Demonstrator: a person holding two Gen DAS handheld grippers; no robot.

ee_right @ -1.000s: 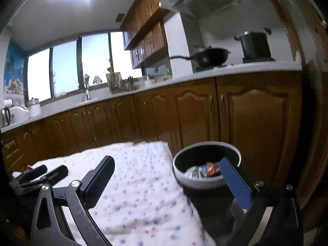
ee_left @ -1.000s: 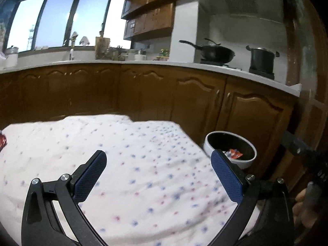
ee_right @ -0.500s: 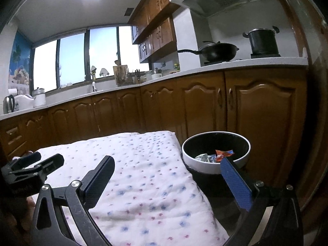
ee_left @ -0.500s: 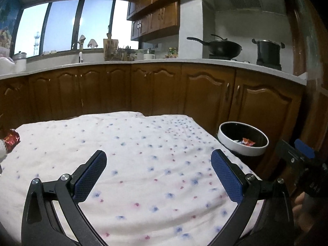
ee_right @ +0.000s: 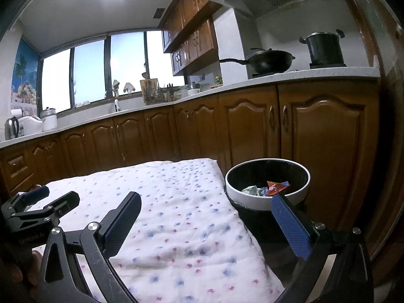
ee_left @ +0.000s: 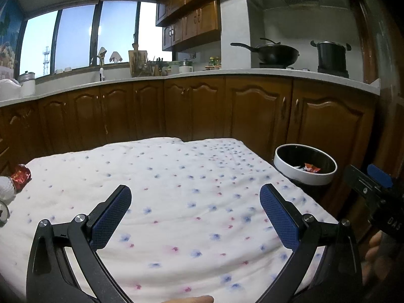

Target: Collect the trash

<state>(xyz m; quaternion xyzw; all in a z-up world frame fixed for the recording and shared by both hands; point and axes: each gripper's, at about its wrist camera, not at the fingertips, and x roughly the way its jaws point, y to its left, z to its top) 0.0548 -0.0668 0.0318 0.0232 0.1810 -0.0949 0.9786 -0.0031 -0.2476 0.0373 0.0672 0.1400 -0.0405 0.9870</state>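
A white-rimmed black trash bin (ee_left: 305,162) (ee_right: 267,184) stands off the right end of the cloth-covered table (ee_left: 176,202) (ee_right: 161,202). Crumpled red and pale wrappers (ee_right: 272,188) (ee_left: 311,168) lie inside it. A red crumpled wrapper (ee_left: 22,176) rests at the table's far left edge beside a white lump (ee_left: 6,189). My left gripper (ee_left: 195,213) hangs open over the middle of the cloth, holding nothing. My right gripper (ee_right: 205,224) is open and empty above the table's right edge, its right finger in front of the bin. Each gripper shows at the edge of the other's view.
Brown kitchen cabinets (ee_left: 202,111) run behind the table under a white counter (ee_left: 252,72). A wok (ee_left: 272,53) and a black pot (ee_left: 330,55) sit on the stove. A round metal object (ee_left: 3,213) peeks in at the left edge. A hand (ee_left: 373,247) holds the right gripper.
Both views have pulled back and tilted upward, so the bin looks farther away and lower. The red wrapper at the left edge has come into fuller view. Both grippers stay open.
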